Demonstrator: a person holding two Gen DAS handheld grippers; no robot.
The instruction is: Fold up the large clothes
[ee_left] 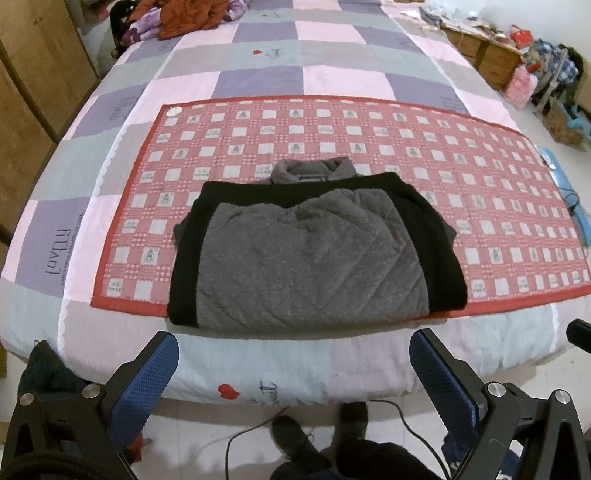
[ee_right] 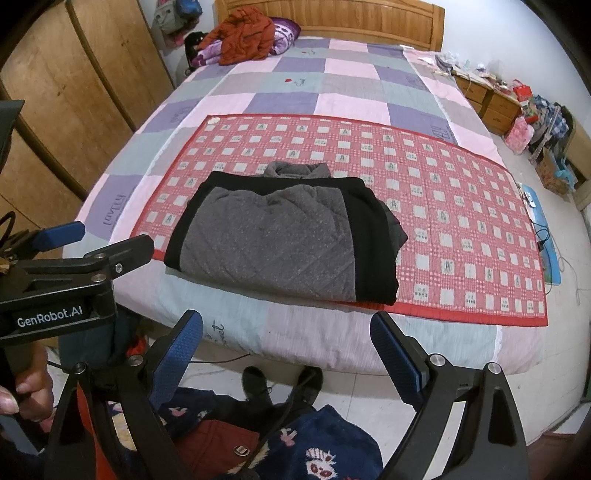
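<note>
We hold the left gripper (ee_left: pixel 293 363) and the right gripper (ee_right: pixel 286 343) with fingers spread, gripping nothing. The folded jacket (ee_left: pixel 314 251) lies on the red mat (ee_left: pixel 480 206) at the near bed (ee_left: pixel 258 77) edge, collar pointing away, long axis toward the headboard (ee_right: pixel 332 18).

A thick grey quilted jacket with black fleecy side panels (ee_left: pixel 314 254) (ee_right: pixel 284 236) lies folded into a compact, roughly rectangular bundle, flat on the bed near its foot edge and about midway between the two side edges. The grey quilted panel faces up, flanked left and right by broad black bands, with another black band across the far side. Its grey collar pokes out beyond that far band, toward the headboard. The bundle's near edge slightly overhangs the red checked mat beneath it.
</note>
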